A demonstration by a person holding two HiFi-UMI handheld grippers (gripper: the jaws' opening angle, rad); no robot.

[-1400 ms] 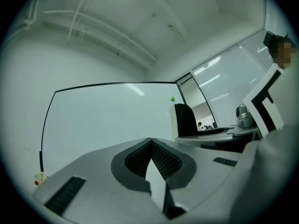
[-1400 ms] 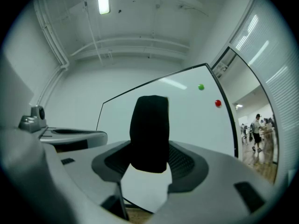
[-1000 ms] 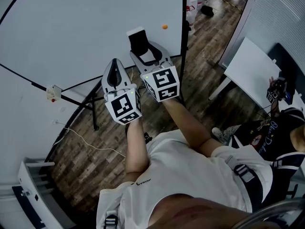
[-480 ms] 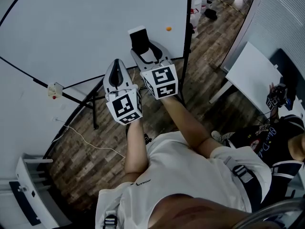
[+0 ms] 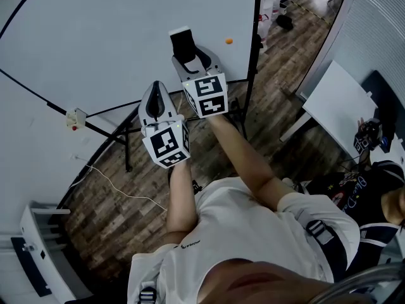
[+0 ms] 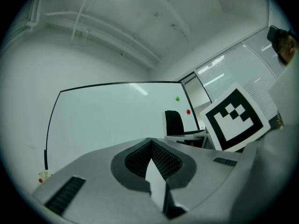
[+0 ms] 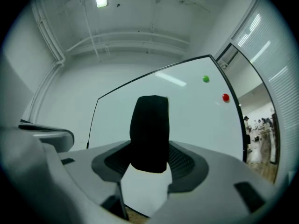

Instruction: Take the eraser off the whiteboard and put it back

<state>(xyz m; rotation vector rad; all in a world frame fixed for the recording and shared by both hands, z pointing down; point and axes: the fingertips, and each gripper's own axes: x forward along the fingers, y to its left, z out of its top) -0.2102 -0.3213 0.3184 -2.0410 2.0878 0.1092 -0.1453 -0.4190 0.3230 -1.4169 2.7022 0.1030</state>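
**Whiteboard** (image 5: pixel 114 37): large, white, black-framed, on a dark stand (image 5: pixel 124 151) over a wood-plank floor (image 5: pixel 107 214). All places below are given from it.

**Eraser** (image 7: pixel 149 132): black with a white edge, upright, before the whiteboard's lower right part. It is clamped on both sides by the pads of the right gripper (image 7: pixel 148 164). Whether it touches the whiteboard's face I cannot tell.

**Left gripper** (image 6: pixel 150 146): jaws pressed together with nothing between them. It is held just left of the right gripper, by the whiteboard's lower edge, apart from the eraser.

**Green magnet** (image 7: pixel 206 79) and **red magnet** (image 7: pixel 225 97): both on the whiteboard's face near its right edge, up and to the right of the eraser.

**In the way**: from the left gripper's side, the right gripper's marker cube (image 6: pixel 236 118) covers part of the whiteboard's right frame. From above, the right gripper's body overlaps the lower frame.

**Small white box** (image 5: pixel 75 118): has a red spot and sits at the whiteboard's lower left corner.

**White cable** (image 5: pixel 117 189): trails on the floor below the whiteboard's left end.

**White table** (image 5: pixel 335 97): stands beyond the whiteboard's right edge, well apart.

**Second person** (image 5: pixel 361 189): dark shirt, further right than the table — well clear of the whiteboard.
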